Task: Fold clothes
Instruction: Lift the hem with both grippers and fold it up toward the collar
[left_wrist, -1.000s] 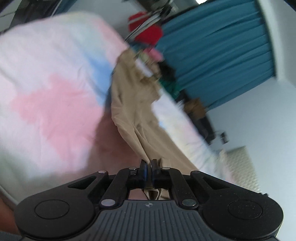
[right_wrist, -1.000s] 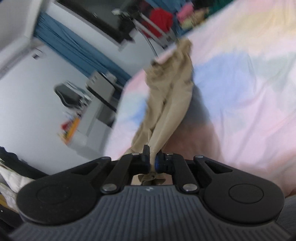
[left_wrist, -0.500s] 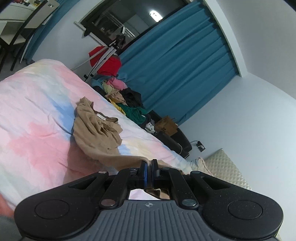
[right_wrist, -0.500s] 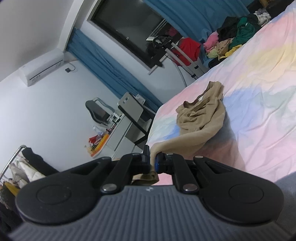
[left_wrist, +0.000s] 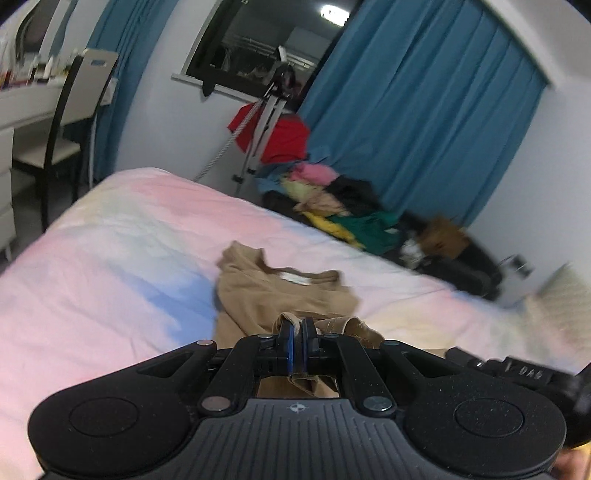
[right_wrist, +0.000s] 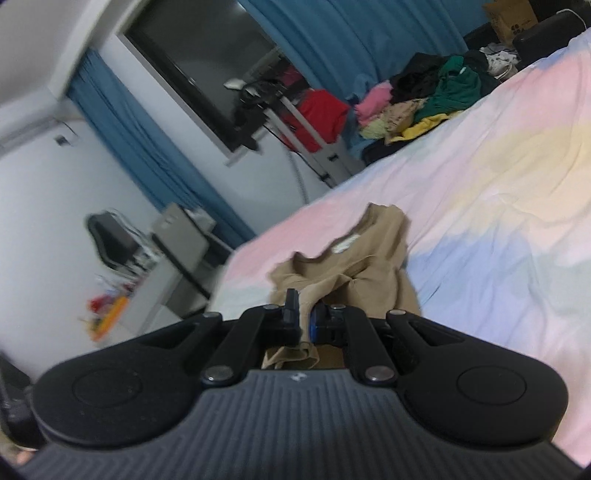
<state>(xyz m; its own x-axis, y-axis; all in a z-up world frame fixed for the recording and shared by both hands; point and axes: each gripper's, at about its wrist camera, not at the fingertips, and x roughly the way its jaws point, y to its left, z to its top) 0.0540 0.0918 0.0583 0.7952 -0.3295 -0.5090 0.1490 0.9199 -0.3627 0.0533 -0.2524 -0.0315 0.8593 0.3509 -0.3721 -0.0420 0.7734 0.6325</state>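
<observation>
- Garments counted on the bed (left_wrist: 110, 266): one tan shirt (left_wrist: 266, 295), collar toward 12 o'clock.
- Two claws are seen, left claw (left_wrist: 296, 345) and right claw (right_wrist: 303, 320), each clamped on the shirt's near hem.
- Compared with a second ago, the shirt has been laid flatter and spread wider.

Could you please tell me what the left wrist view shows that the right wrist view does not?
Only the left wrist view shows the left gripper and a chair at a white desk. Only the right wrist view shows the right gripper. Both show the tan shirt on the pastel bedspread, pinched in closed jaws, and the clothes pile.
</observation>
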